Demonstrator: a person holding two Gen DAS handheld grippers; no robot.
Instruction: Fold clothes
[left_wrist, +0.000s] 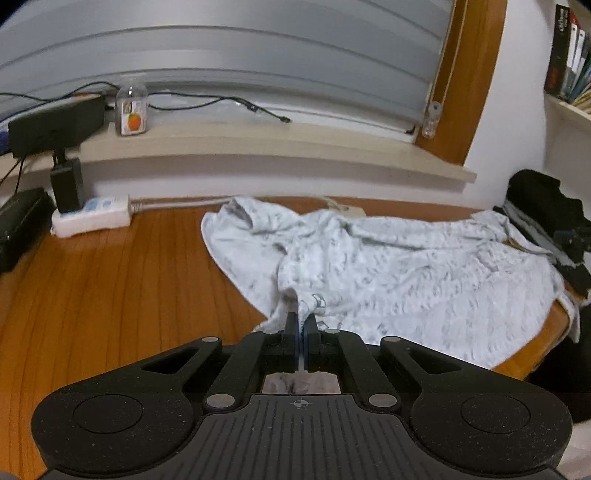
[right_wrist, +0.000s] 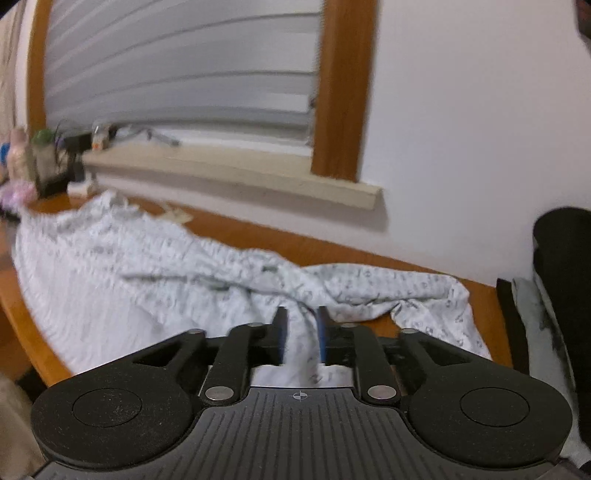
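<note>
A white garment with a small grey print (left_wrist: 406, 266) lies crumpled across the wooden table (left_wrist: 110, 295). In the left wrist view my left gripper (left_wrist: 301, 317) is shut on a pinched fold of its near edge, and the cloth rises in a peak to the fingers. The right wrist view shows the same garment (right_wrist: 110, 258) spread to the left. There my right gripper (right_wrist: 302, 314) has a bunched strip of the cloth filling the narrow gap between its blue pads (right_wrist: 282, 332), drawn up from the table (right_wrist: 369, 251).
A white power strip (left_wrist: 92, 216) and black devices (left_wrist: 55, 125) stand at the back left. A jar (left_wrist: 132, 105) and cables rest on the windowsill. Dark clothes (left_wrist: 546, 210) are piled at the table's right end, beside another grey item (right_wrist: 535, 325).
</note>
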